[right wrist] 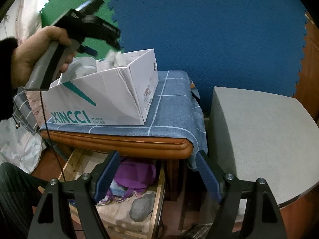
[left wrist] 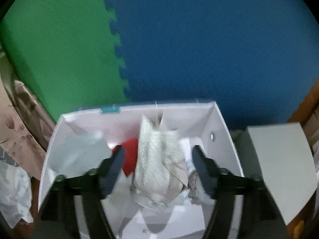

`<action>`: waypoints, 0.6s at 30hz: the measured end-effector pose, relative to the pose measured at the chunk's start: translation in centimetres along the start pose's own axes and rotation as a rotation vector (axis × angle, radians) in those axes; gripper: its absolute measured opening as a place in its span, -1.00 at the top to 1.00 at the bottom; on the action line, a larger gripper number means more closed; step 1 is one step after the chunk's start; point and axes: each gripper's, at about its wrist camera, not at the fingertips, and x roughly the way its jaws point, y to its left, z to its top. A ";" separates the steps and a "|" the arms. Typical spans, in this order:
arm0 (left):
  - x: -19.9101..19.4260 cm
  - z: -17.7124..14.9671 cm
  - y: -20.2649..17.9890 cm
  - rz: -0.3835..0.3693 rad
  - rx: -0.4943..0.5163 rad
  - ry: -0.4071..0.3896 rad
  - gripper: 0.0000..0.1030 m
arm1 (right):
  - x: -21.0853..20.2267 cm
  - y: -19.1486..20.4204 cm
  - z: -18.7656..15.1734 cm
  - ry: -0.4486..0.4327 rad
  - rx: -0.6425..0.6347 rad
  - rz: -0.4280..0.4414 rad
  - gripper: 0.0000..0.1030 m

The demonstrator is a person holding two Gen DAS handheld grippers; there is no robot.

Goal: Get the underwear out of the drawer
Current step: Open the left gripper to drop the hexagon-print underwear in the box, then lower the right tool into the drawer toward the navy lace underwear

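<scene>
My left gripper [left wrist: 158, 151] stands open over a white shoe box [left wrist: 221, 123]. A pale patterned piece of underwear [left wrist: 157, 159] lies bunched between its fingers, and neither pad presses on it. A red item [left wrist: 130, 155] and a white bag [left wrist: 79, 151] are also in the box. In the right wrist view a hand holds the left gripper [right wrist: 105, 48] above the box [right wrist: 111, 91], with grey cloth [right wrist: 114, 58] at the rim. My right gripper [right wrist: 157, 157] is open and empty over the open wooden drawer [right wrist: 159, 189], which holds a purple garment [right wrist: 137, 171] and a grey one [right wrist: 142, 207].
The box sits on a wooden nightstand covered by a blue checked cloth [right wrist: 175, 103]. A grey round-edged surface [right wrist: 259, 131] stands to the right. Blue and green foam mats [left wrist: 199, 39] line the wall. Floral bedding and a white bag [right wrist: 20, 151] lie at the left.
</scene>
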 end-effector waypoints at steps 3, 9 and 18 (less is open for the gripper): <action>-2.5 0.2 0.7 -0.023 0.010 -0.068 -0.35 | 0.1 0.1 0.0 0.002 -0.006 -0.004 -0.56; -11.5 -3.3 3.7 -0.180 0.018 -0.266 -0.90 | 0.6 0.6 -0.1 0.021 -0.033 -0.017 -0.56; -16.8 -19.1 9.4 -0.198 0.169 -0.332 -0.98 | 2.5 4.0 -1.2 0.130 -0.175 0.020 -0.56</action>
